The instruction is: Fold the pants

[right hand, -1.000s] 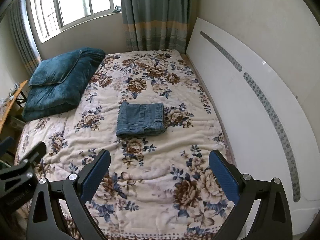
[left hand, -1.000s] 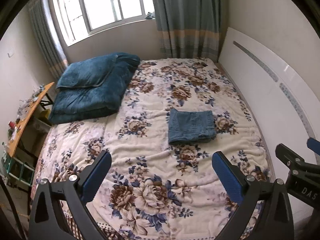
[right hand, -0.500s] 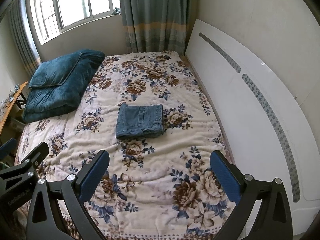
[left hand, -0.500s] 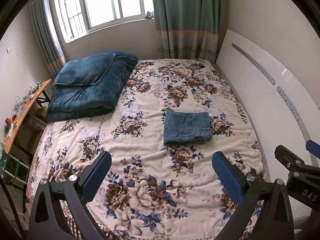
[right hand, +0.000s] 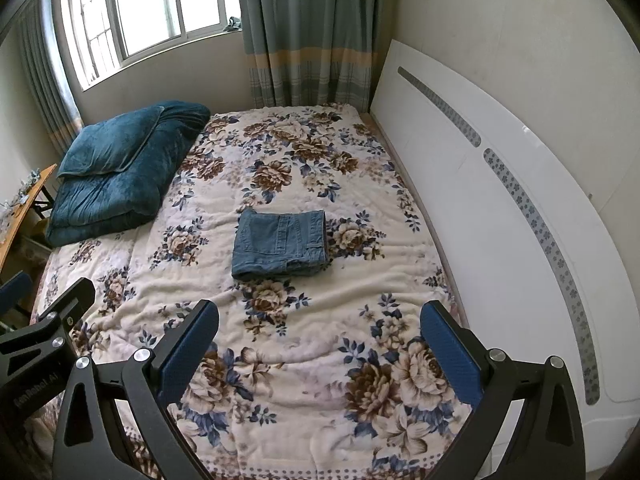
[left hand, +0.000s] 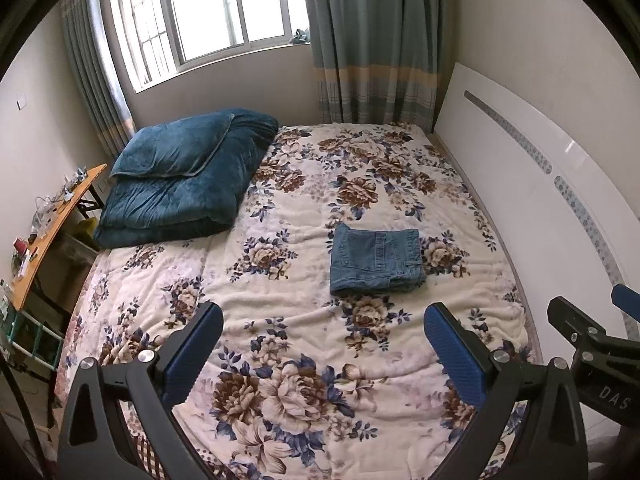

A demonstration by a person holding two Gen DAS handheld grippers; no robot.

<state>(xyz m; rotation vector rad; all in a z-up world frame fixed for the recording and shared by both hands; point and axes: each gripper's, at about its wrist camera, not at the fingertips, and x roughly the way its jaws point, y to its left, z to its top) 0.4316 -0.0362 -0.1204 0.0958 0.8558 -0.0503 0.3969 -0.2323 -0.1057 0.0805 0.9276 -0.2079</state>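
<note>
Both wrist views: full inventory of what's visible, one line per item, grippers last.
pants: 1, blue denim, folded into a rectangle, lying mid-bed on the blanket
floral blanket: 1, cream with brown and blue flowers, covering the bed
quilt: 1, dark teal, folded, far left corner of the bed
headboard: 1, white with grey patterned strips, along the bed's right side
curtains: teal with a pale band, beside the window
window: 1, bright, far wall
side table: 1, wooden top, cluttered with small items, left of the bed
left hand-held gripper: 1, black with blue pads, open, above the near bed, holding nothing
right hand-held gripper: 1, black with blue pads, open, holding nothing
</note>
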